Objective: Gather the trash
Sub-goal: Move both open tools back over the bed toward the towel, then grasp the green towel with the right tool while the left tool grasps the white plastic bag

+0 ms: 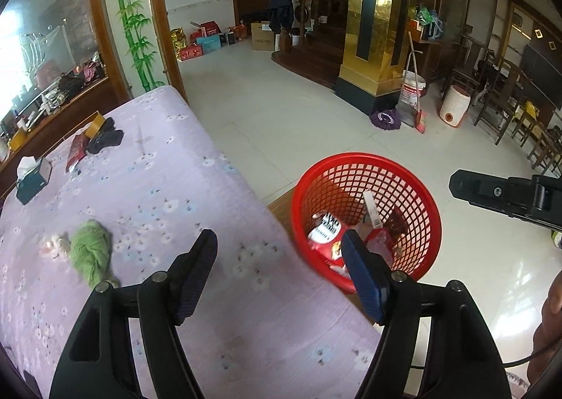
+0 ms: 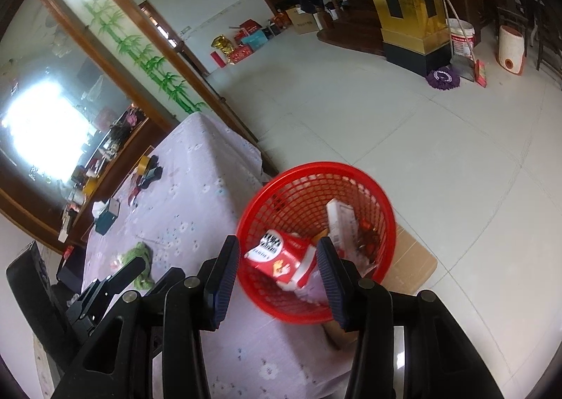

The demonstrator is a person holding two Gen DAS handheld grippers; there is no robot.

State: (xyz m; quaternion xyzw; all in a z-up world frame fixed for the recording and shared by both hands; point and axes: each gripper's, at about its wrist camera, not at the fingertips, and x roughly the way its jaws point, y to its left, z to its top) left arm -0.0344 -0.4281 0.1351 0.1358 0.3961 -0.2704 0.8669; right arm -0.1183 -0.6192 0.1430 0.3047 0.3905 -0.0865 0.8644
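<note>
My left gripper [image 1: 279,248] spread, nothing between pads, above table edge. My right gripper [image 2: 277,255] also spread and empty, above red basket [image 2: 384,209]. Basket on floor just beside table [image 1: 158,188] with lilac flowered cloth. Inside basket: red carton [image 2: 281,258], white box [image 2: 339,220], other wrappers, blurred, maybe plastic. Green rag [image 1: 89,249] on table near left gripper.

Red mesh basket [image 1: 418,188] upright on the floor beside the bed, red packets [image 2: 281,258] and a white box [image 2: 339,220] inside.
</note>
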